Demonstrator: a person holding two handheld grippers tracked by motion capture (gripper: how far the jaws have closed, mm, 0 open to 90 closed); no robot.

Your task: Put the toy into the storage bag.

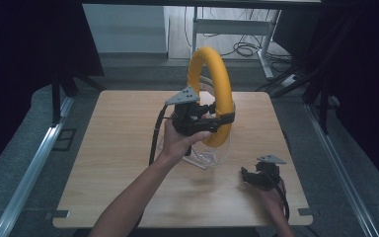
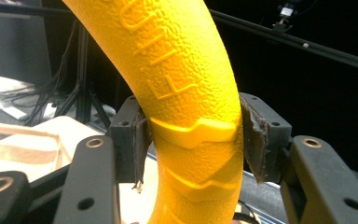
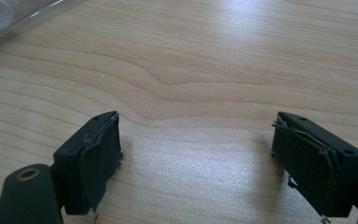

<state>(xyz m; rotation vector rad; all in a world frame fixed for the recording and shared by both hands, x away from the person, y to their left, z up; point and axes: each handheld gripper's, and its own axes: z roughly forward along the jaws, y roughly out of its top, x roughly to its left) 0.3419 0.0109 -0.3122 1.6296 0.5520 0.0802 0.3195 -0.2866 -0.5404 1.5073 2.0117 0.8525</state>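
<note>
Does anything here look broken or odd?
Yes: the pads of the right tool are frayed, with edges peeling, as it rests open on the table. The left tool has a torn pad too, where it clamps the yellow ring. Nothing looks spilled.

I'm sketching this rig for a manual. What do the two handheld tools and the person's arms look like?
Both tools are black. The left tool and right tool each carry a grey three-cornered plate on top and trail a black cable. Their blocky jaws bear dark, frayed pads. The forearms are bare, with no sleeves showing.
</note>
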